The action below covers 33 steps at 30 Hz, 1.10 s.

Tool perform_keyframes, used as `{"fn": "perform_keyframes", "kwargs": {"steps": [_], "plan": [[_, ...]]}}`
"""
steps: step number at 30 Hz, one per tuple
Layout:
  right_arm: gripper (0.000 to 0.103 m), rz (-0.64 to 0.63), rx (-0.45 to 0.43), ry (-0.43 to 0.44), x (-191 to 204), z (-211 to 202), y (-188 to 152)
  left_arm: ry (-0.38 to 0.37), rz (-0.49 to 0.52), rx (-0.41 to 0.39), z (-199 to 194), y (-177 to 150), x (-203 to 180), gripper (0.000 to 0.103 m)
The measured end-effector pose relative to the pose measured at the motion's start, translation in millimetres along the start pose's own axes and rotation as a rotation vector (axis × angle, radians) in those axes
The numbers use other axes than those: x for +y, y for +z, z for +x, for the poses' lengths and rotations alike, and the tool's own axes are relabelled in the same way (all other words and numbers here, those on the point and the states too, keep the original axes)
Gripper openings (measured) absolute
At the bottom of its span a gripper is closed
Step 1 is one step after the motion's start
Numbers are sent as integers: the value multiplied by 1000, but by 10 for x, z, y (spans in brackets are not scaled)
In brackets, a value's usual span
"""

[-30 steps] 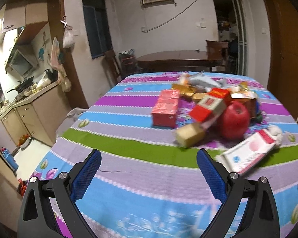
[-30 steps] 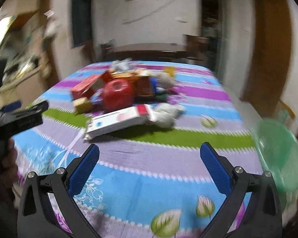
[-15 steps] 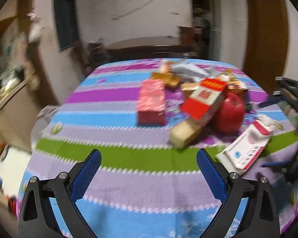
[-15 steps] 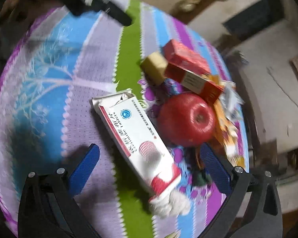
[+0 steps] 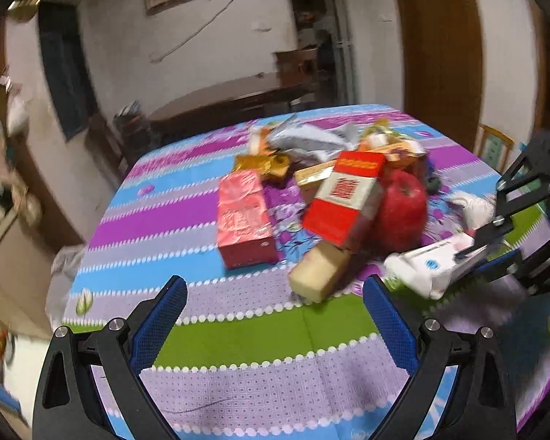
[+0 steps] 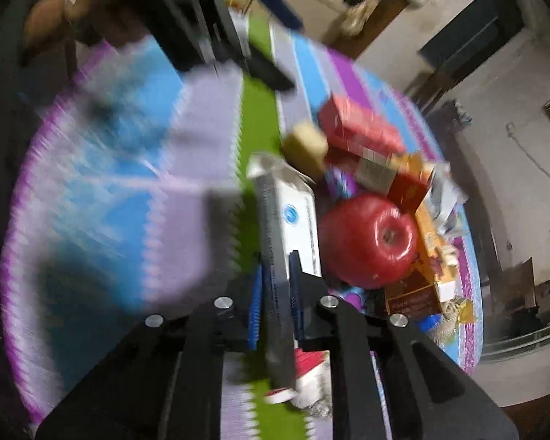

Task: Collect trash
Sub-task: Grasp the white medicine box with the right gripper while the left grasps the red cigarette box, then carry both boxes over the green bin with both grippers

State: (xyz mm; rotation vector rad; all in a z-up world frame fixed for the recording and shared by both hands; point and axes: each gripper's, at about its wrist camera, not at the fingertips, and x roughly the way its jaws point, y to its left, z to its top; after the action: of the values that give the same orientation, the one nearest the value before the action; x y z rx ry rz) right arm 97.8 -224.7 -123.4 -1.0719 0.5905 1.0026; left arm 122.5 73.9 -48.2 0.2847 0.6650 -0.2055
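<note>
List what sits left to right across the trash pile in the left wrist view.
Pink-red box → tan block → red-and-white carton → red apple → white toothpaste box → right gripper, shut on that box.

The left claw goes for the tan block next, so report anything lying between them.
Nothing visible does. Between the open left claw and the tan block lies only bare striped tablecloth. The red-and-white carton leans over the block's far end.
</note>
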Motion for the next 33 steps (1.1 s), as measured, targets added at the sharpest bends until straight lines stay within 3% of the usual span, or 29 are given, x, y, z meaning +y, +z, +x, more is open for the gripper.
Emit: {"fn": "perform_keyframes", "kwargs": {"steps": [5, 9, 14, 18, 22, 25, 26, 27, 33], "plan": [[10, 151, -181, -41, 301, -574, -46, -61, 140, -39, -6, 27, -226, 95], [11, 460, -318, -80, 305, -924, -279, -162, 241, -25, 231, 210, -401, 88], [11, 730, -385, -131, 257, -1091, -528, -264, 301, 13, 665, 452, -414, 88], [11, 820, -391, -135, 229, -1136, -668, -328, 316, 55, 1011, 578, -365, 91], [11, 866, -392, -126, 235, -1073, -715, -424, 317, 48, 1099, 625, -314, 89], [11, 894, -390, -129, 247, -1032, -761, -499, 308, 55, 1103, 622, -285, 72], [11, 904, -391, -130, 278, -1030, -796, -516, 304, 54, 1081, 606, -282, 61], [11, 917, -395, -133, 280, -1031, -816, -527, 300, 52, 1058, 585, -277, 58], [11, 951, -408, -161, 292, -1074, -882, -458, 309, 5, 866, 469, -318, 58]]}}
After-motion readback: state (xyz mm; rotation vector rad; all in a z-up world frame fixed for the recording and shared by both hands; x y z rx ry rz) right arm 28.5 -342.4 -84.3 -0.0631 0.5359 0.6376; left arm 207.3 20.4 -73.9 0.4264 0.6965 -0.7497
